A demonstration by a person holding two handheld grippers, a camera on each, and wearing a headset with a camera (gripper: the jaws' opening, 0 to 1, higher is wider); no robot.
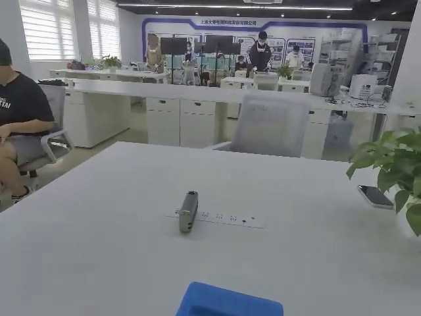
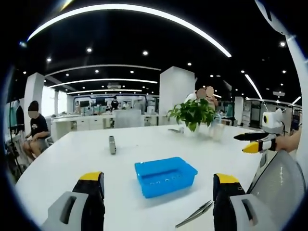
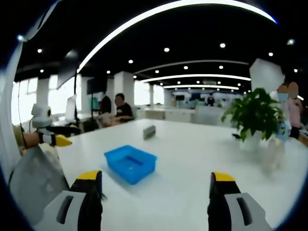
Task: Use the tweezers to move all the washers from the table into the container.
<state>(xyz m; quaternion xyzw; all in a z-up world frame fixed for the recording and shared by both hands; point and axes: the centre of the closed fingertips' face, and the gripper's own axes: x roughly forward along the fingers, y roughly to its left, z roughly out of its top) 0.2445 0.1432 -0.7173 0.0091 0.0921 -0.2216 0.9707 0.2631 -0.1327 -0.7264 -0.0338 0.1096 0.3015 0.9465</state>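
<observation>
Here, left gripper (image 2: 158, 179) and right gripper (image 3: 155, 176) jaws spread empty, tweezers (image 2: 195, 214) on table (image 2: 67, 161) by left's jaw, container (image 2: 165, 175) ahead

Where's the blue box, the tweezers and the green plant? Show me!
blue container (image 2: 166, 187), left gripper view, on its front wall.
tweezers (image 2: 195, 215), left gripper view, on the middle of the arms.
potted plant (image 2: 192, 113), left gripper view, on its leaves.
</observation>
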